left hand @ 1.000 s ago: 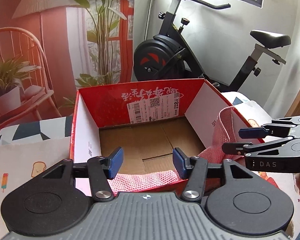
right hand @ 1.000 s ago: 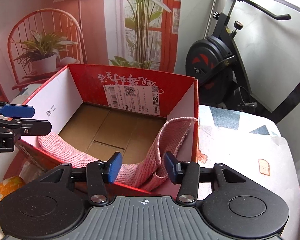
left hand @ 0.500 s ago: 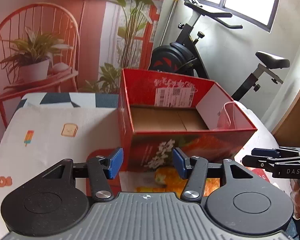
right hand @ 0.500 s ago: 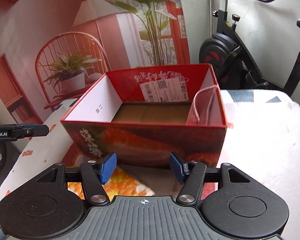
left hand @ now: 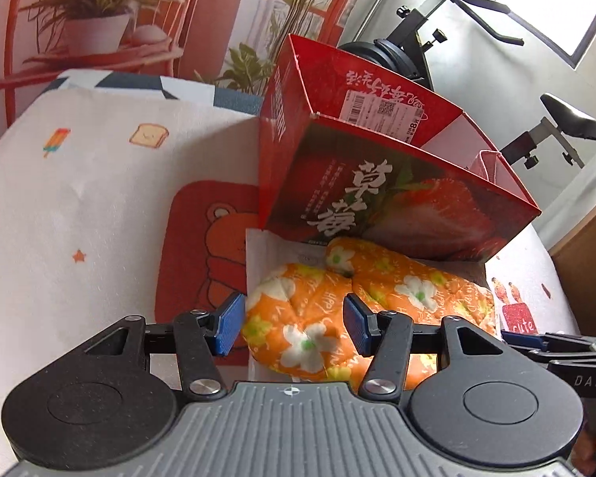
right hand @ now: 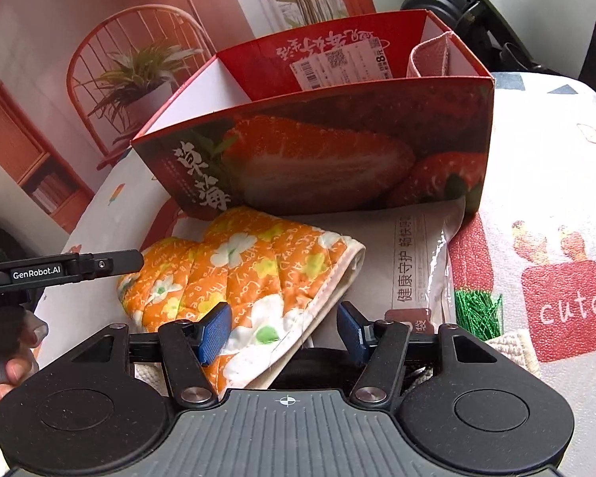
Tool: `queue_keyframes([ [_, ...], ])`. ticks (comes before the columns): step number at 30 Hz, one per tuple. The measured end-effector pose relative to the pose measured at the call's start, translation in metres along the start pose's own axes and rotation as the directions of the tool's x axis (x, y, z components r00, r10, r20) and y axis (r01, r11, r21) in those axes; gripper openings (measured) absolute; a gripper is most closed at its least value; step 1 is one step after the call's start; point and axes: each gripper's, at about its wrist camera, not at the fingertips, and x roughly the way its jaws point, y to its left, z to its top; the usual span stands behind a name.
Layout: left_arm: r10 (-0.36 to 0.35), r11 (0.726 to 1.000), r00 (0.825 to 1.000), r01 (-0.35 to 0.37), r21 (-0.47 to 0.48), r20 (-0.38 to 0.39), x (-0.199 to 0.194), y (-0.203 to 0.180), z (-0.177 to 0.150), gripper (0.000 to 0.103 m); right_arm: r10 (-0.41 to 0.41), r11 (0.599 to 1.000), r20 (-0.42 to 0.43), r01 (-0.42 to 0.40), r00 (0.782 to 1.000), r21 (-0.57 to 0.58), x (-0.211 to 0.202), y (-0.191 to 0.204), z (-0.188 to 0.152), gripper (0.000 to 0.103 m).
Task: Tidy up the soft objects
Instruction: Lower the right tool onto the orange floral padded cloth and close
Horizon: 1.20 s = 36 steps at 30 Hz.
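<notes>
Left gripper: jaws stand apart, nothing clamped. Its 2 blue pads flank the fingertip end of an orange floral oven mitt; in the left wrist view no pad is seen pressing on the fabric, though actual contact cannot be told.

Right gripper: jaws likewise apart and empty-handed. The left pad overlaps the mitt's cuff end in the picture; the right pad stands clear of it, over a white plastic package.

The mitt lies flat on that white package, just in front of a red strawberry-printed cardboard box. The package edge runs under the box's near wall. The box is open at the top; a pink knitted cloth hangs inside against its right wall, its top edge showing above the rim. A white shipping label is stuck to the inner far wall.

The box and package rest on a table covered with a light patterned cloth. A red bear-print mat lies left of the package. A red "cute" cloth item lies right of it.

Behind the table: an exercise bike and a potted plant on a red chair.
</notes>
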Motion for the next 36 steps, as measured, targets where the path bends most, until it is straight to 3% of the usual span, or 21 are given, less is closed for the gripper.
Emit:
queue_keyframes([
  [15, 0.029, 0.994, 0.999, -0.032, -0.103, -0.025, 0.02, 0.017, -0.008, 0.059, 0.025, 0.998, -0.026, -0.023, 0.999, 0.057, 0.011, -0.007, -0.007, 0.055],
  [22, 0.002, 0.998, 0.999, -0.004, -0.063, -0.034, 0.022, 0.007, -0.009, 0.057, 0.064, 0.994, -0.016, -0.062, 0.998, 0.095, 0.013, -0.011, -0.011, 0.053],
  [27, 0.037, 0.998, 0.999, -0.038, -0.047, -0.021, 0.015, 0.004, -0.013, 0.036, 0.091, 0.991, -0.018, -0.088, 0.996, 0.102, 0.014, -0.011, -0.01, 0.045],
  [31, 0.05, 0.997, 0.999, -0.05, -0.052, -0.002, 0.003, 0.005, -0.015, 0.022, 0.103, 0.989, -0.004, -0.102, 0.995, 0.105, 0.012, -0.011, -0.011, 0.029],
  [36, 0.073, 0.997, 0.996, -0.072, -0.016, 0.058, -0.014, -0.007, -0.018, 0.016, 0.122, 0.99, 0.037, -0.125, 0.992, 0.072, 0.003, -0.009, -0.008, 0.013],
])
